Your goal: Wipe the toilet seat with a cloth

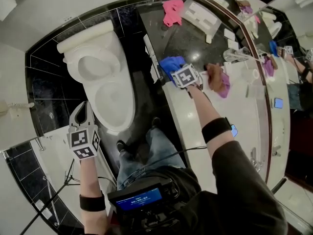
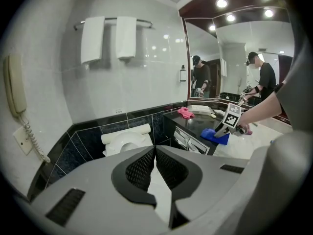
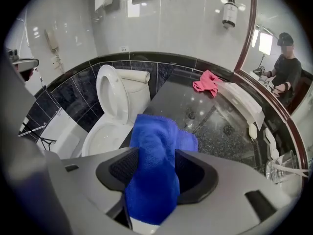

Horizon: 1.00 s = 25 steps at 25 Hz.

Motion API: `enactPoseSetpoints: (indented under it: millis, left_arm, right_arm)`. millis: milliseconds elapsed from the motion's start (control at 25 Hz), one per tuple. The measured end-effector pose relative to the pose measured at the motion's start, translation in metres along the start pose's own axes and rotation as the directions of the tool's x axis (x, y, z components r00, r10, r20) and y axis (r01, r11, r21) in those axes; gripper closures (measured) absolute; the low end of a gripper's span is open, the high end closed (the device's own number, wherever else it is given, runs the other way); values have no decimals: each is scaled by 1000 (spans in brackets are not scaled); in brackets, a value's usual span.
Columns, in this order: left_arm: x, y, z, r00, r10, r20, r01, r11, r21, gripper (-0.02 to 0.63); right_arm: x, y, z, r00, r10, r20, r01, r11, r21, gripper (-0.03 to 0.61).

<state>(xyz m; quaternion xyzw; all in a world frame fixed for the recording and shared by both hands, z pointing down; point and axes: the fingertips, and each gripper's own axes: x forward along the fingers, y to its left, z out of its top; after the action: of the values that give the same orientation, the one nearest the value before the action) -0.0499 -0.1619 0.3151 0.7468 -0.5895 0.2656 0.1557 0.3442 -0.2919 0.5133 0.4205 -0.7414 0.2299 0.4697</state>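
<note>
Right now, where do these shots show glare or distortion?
Head view: the fisheye bends the counter. Left gripper view: the spotlights flare and the corners go black. Right gripper view: the blue cloth is sharp, and lights glint off the counter.

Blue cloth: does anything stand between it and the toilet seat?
Nothing visible does. The cloth sits at the counter edge between the open jaws of the right gripper, and the toilet seat beside it is uncovered.
</note>
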Motion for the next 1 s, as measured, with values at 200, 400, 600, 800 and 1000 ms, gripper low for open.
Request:
enactPoseSetpoints:
  millis: [200,400,600,800,1000]
  left_arm:
    - [0,3,-4,1000,10,-9,-10,1000,-2,612]
    - [-2,8,-6,1000,13,-14,-13,1000,-5,612]
    - [-10,15,-4,1000,11,-8,-11,1000,0,612]
    - [-21,30,-2,1000,8,10,-8,1000,2,612]
    - [-35,43,0,1000,-10,28,10,1000,-1,612]
  right_arm:
    - [18,-3,-20,996,62,-57,-56,993,103,399]
    - [19,-2,-20,996,74,-44,-69,990,120,448]
    - [14,2,-20,998,50,-31,-46,992,118,462]
    - [-1,16,-16,999,33,-8,-32,991,130,460]
    - [-25,33,-3,999,2,35,-6,990,138,460]
